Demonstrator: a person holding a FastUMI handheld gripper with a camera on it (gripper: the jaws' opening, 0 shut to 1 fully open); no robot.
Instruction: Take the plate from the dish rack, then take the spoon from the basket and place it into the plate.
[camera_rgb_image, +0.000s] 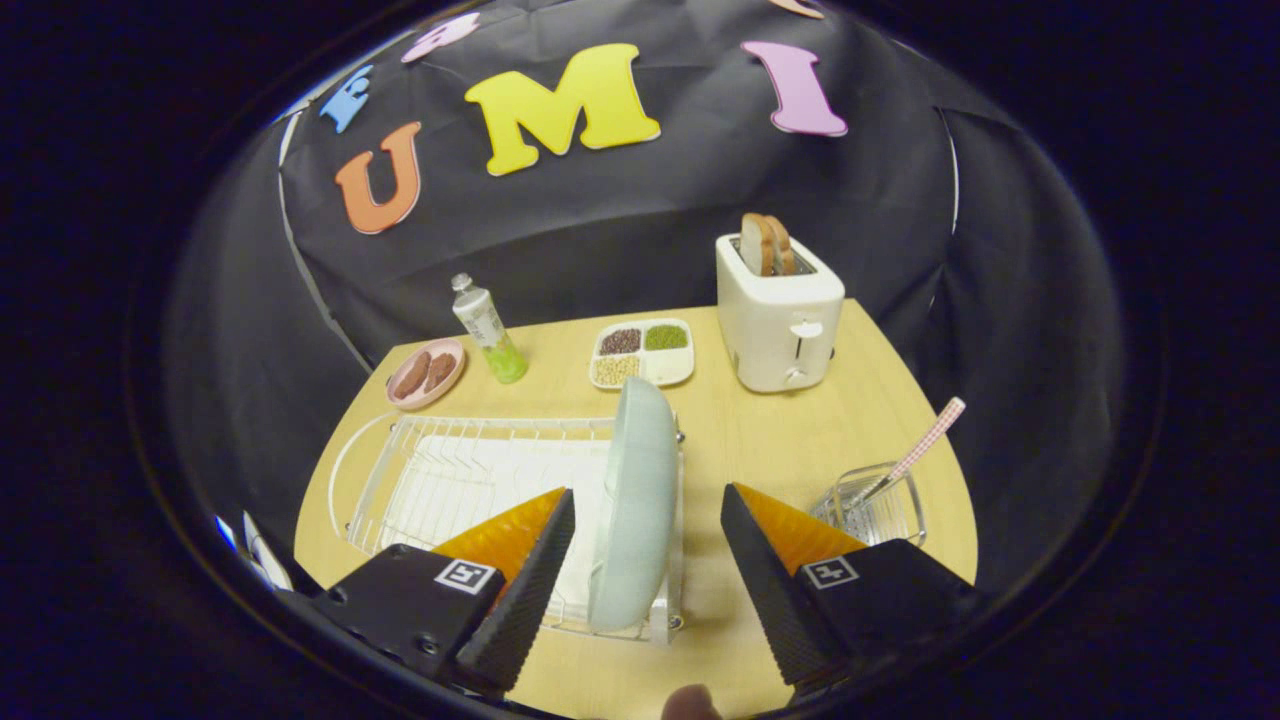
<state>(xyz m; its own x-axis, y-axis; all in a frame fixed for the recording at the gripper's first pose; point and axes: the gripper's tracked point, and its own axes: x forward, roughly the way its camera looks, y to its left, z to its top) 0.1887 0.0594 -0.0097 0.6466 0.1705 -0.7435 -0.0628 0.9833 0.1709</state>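
Plate (634, 505), one, stands racked between the gaping tool (648, 545) fingers, seemingly untouched.

Mock kitchen set up in a booth: light wooden tabletop (780, 440) w/ white two-slot toaster (780, 325) holding bread, white wire dish rack (470, 480), small clear wire basket (872, 505), black cloth wall behind.

Colours on my desk (780, 440), pale wood: plate (635, 500) pale blue-green; dish rack (450, 470) white wire; spoon (915, 455) handle pink-and-white checked at my 2 o'clock; basket (880, 505) clear; toaster (780, 320) white, brown toast; bottle (488, 330) green-bottomed; pink dish (428, 375) at 11 o'clock; divided tray (642, 353) white.
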